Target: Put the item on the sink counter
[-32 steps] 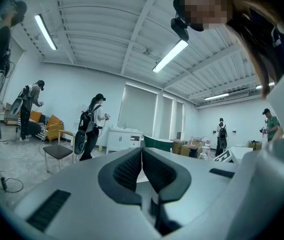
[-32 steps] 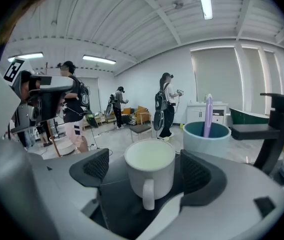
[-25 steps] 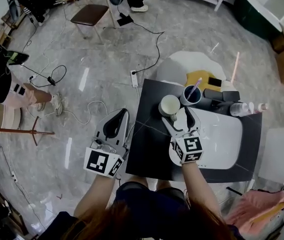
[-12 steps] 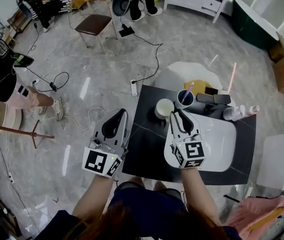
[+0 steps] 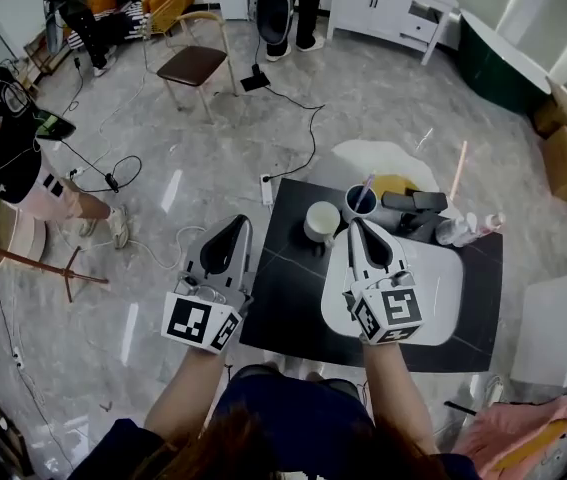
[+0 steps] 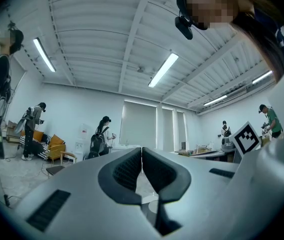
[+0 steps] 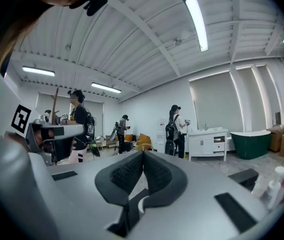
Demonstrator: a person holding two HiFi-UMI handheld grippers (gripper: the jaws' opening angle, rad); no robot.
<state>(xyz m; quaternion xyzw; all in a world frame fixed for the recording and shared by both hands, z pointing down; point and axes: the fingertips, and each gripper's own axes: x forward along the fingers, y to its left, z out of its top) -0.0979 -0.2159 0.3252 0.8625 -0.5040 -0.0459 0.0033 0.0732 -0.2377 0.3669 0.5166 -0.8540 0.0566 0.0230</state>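
The white cup (image 5: 322, 221) stood upright on the dark sink counter (image 5: 283, 303), near its far edge and left of the white basin (image 5: 441, 303), with neither tool touching it. Just beside it to the right stood a dark blue cup (image 5: 360, 200) holding a pink toothbrush. The right gripper (image 5: 355, 224) was held over the basin's left rim, its tip just right of the white cup in the head view. Its jaws had just been closing and now met pad to pad, with nothing between them. The left gripper (image 5: 243, 222) hovered off the counter's left side, over the floor, well apart from the cup. Its jaws were likewise pressed together and empty. Both tools pointed about level, away from the person holding them. Behind the basin lay black objects (image 5: 413, 203) and a couple of pale bottles (image 5: 460, 230), and past the blue cup a yellow thing (image 5: 395, 182) showed partly. On the grey marble floor (image 5: 193, 168) a white power strip (image 5: 266, 188) with trailing cables lay near the counter's far left corner. Farther off stood a brown-seated chair (image 5: 192, 64), and other people stood around the room.
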